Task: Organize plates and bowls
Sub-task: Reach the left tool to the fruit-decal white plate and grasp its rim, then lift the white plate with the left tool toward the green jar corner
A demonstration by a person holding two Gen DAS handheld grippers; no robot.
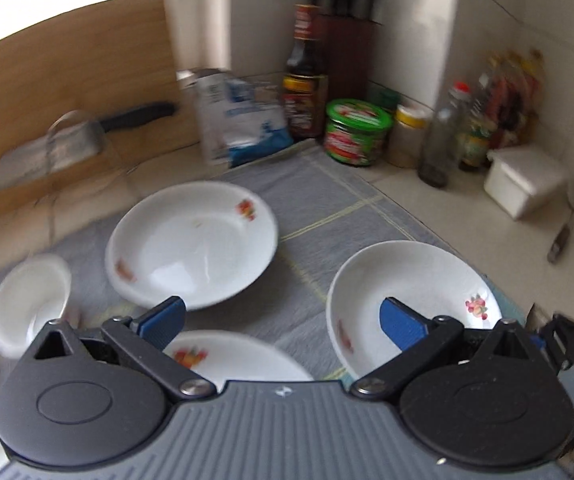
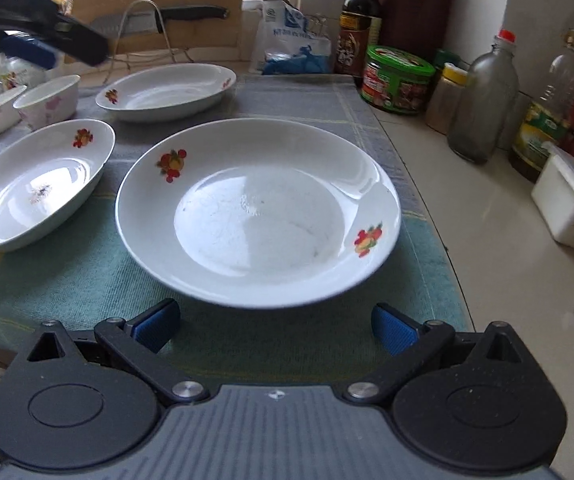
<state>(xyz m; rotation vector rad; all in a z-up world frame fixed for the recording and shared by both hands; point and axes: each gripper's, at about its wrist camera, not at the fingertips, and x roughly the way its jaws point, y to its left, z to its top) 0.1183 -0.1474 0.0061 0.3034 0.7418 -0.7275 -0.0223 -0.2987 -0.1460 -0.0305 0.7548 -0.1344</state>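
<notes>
Both jaws gape wide, empty, the plate (image 2: 258, 212) lying just ahead of the right gripper (image 2: 274, 326).

The right gripper (image 2: 275, 326), jaws wide apart and empty, sits just before a white fruit-patterned plate (image 2: 258, 212) on a green towel (image 2: 87, 264).

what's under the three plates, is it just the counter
A cloth lies under all three plates: the near plate, the left plate and the far plate. The counter shows bare only to its right. What lies beneath each plate's base is covered.
</notes>
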